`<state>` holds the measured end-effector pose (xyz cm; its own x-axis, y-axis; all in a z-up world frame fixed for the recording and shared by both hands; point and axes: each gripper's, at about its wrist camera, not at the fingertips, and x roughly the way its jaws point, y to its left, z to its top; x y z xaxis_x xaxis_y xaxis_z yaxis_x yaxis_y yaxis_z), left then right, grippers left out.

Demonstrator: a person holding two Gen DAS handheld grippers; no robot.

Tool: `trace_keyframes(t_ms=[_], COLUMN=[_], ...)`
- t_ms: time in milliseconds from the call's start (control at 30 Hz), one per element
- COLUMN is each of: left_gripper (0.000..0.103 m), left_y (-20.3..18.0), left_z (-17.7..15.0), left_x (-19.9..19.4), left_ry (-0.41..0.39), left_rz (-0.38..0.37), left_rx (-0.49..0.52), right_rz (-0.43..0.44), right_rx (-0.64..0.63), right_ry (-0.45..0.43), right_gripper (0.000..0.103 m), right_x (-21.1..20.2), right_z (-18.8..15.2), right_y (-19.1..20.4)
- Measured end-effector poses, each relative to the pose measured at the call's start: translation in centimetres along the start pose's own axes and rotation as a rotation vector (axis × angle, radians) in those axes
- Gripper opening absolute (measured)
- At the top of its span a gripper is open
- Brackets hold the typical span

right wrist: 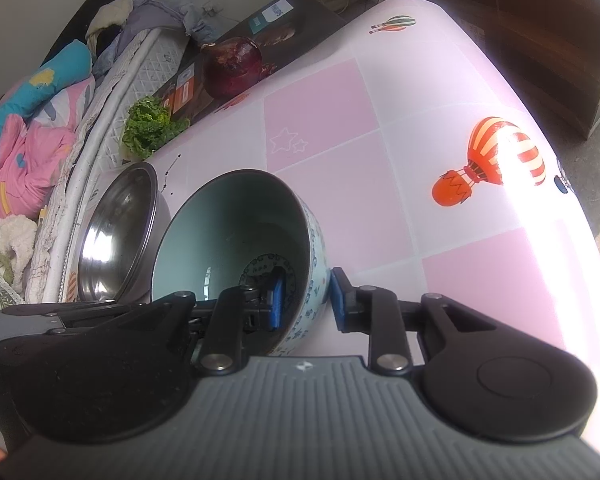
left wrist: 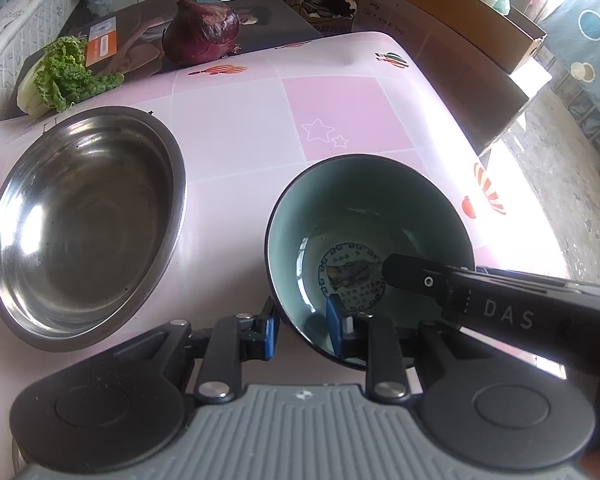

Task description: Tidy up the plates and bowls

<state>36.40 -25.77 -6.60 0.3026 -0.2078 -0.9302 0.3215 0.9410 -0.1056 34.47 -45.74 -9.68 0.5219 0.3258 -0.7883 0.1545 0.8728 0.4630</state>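
Left wrist view: the ceramic bowl (left wrist: 370,256), pale green inside with a printed medallion at its bottom, sits on the pink checked surface (left wrist: 340,120), tipped toward the camera. The left gripper (left wrist: 300,330) straddles its near rim at a narrow gap, one blue pad inside the wall and one outside; the pads look clamped on the wall, though contact is partly hidden. The right gripper's finger reaches into the bowl from the right. To the left, just apart, lies the wide steel bowl (left wrist: 86,228). Far off are a red onion (left wrist: 202,34) and a lettuce (left wrist: 66,76).

Right wrist view: the right gripper (right wrist: 306,302) also brackets the ceramic bowl (right wrist: 236,236), its left pad inside; its right pad stands just clear of the patterned outer wall, so its hold looks loose. The steel bowl (right wrist: 116,236) stands just left, its rim close to the ceramic one.

The ceramic bowl is probably stiff, fairly heavy, glazed-slick and chippable; the rim wall is the sensible hold, with two grips steadying it. The steel bowl is likely light and tough.
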Motion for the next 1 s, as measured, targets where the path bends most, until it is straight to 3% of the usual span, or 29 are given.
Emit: trace_keyframes(t_ms=[1000], left_gripper=[0.026], left_y=[1.2], left_z=[0.0], left_x=[-3.8], left_ry=[-0.068], left_rz=[-0.022], left_rx=[-0.026], right_rz=[-0.015], right_rx=[-0.053], right_ry=[-0.047], right_gripper=[0.024], right_x=[-3.0], right_z=[0.8], right_y=[3.3])
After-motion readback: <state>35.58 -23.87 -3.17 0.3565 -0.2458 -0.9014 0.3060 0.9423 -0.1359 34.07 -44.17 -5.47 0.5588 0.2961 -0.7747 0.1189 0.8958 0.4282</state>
